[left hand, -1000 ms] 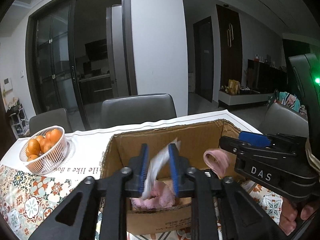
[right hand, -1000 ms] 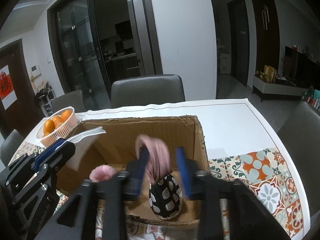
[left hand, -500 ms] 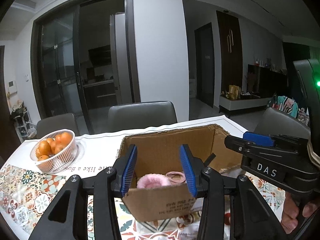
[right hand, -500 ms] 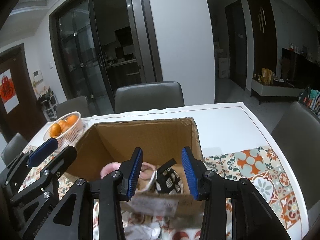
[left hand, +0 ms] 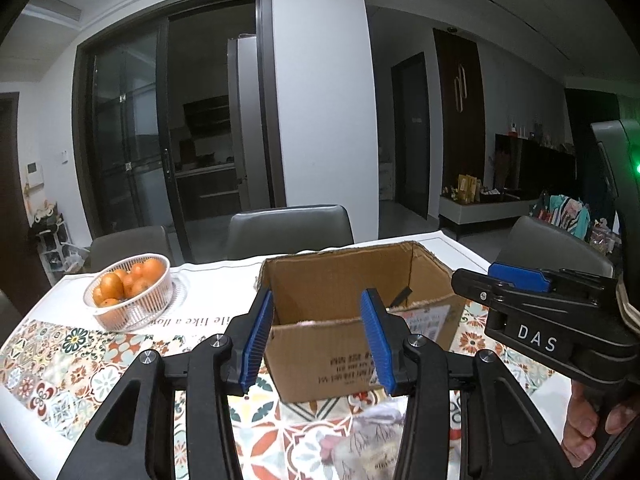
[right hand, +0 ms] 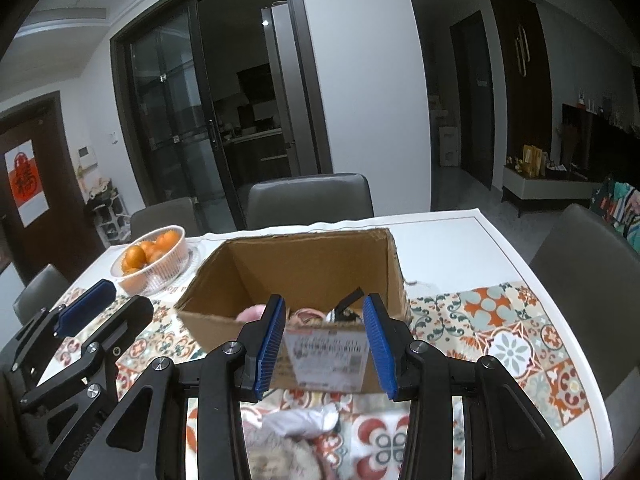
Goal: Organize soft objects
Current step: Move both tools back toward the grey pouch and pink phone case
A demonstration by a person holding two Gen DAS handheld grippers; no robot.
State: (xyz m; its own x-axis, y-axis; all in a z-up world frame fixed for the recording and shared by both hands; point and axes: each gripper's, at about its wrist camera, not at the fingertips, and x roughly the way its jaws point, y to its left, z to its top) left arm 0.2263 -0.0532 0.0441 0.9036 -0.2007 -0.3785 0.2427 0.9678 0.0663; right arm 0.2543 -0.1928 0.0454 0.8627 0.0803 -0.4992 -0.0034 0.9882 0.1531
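An open cardboard box stands on the patterned tablecloth. Inside it lie a pink fluffy item, a pink band and a black-and-white patterned pouch. My left gripper is open and empty, in front of the box's near wall. My right gripper is open and empty, in front of the box's label. The right gripper also shows in the left wrist view. More soft items lie blurred on the cloth below the grippers.
A white basket of oranges stands left of the box. Grey chairs stand behind the table and one at the right. The table's right edge is near.
Both grippers opened and let their soft items drop into the box, then drew back and away from it. The box now looks smaller and farther.
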